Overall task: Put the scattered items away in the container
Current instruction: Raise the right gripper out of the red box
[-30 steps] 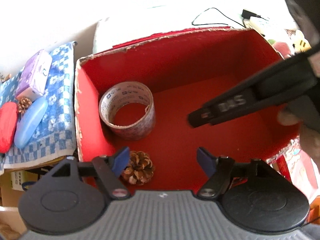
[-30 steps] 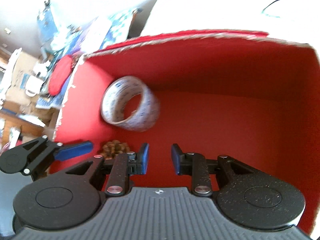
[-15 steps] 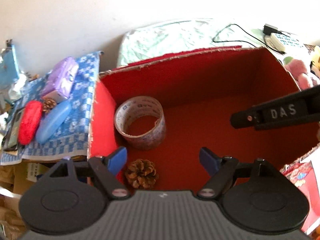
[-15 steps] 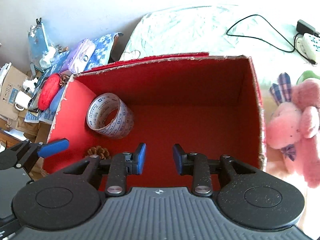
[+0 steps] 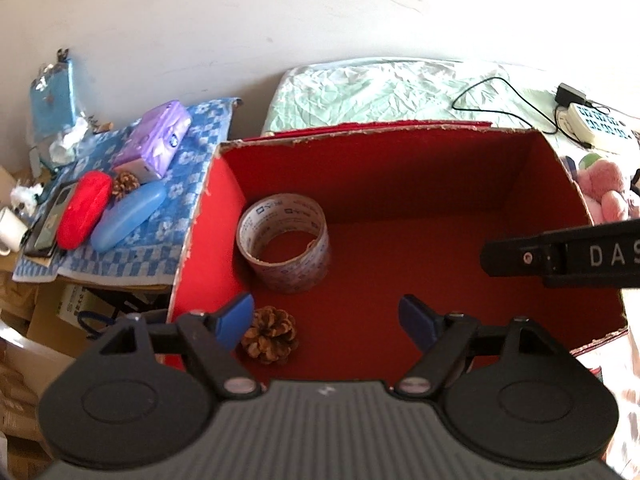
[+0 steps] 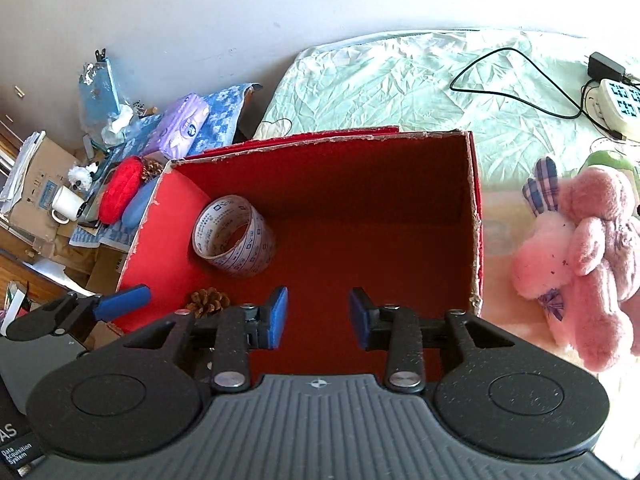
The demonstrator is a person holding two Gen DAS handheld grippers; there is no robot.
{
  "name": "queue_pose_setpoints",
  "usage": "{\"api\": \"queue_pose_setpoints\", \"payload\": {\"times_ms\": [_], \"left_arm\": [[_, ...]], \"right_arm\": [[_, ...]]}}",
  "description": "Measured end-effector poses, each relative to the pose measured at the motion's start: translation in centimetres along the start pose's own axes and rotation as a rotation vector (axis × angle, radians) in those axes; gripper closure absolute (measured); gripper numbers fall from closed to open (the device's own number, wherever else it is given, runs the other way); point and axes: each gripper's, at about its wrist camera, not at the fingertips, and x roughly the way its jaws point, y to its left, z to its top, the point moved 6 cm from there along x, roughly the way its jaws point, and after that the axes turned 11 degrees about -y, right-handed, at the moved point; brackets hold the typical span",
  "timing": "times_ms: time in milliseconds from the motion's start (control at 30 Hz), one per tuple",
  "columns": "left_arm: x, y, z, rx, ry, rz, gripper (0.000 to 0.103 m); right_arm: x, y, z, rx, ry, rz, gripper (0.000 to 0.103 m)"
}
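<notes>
Behind the open red cardboard box [image 6: 474, 216] lies pale bedding; both grippers have risen, left gripper [image 5: 326, 316] spread empty, right gripper [image 6: 318, 316] just opening, empty. 2 items sit boxed; next pickup waits upper left.

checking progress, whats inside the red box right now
Inside the red box: a tape roll near its left wall and a pine cone in the near corner. The gripper bodies hide the near floor strip.

A matt red cardboard box [image 5: 208, 216] (rim torn, rough) is seen; glossy printed tape roll [image 5: 284, 248], woody scaled pine cone [image 5: 270, 334], fuzzy pink plush toy [image 6: 580, 256].
</notes>
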Motion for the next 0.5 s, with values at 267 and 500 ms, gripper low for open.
{"api": "queue_pose_setpoints", "payload": {"times_ms": [267,500], "left_arm": [[-2.5,1.0,0.0,-0.054,-0.040,0.087,0.011],[-4.7,1.2,0.4,-0.044,-0.097,0.135,0.004]], "right_arm": [[-2.6,1.0,0.1,-0.039,-0.082,0.005,0.057],[-4.5,1.9,0.0,-0.081,-0.144,-0.011,0.045]]}}
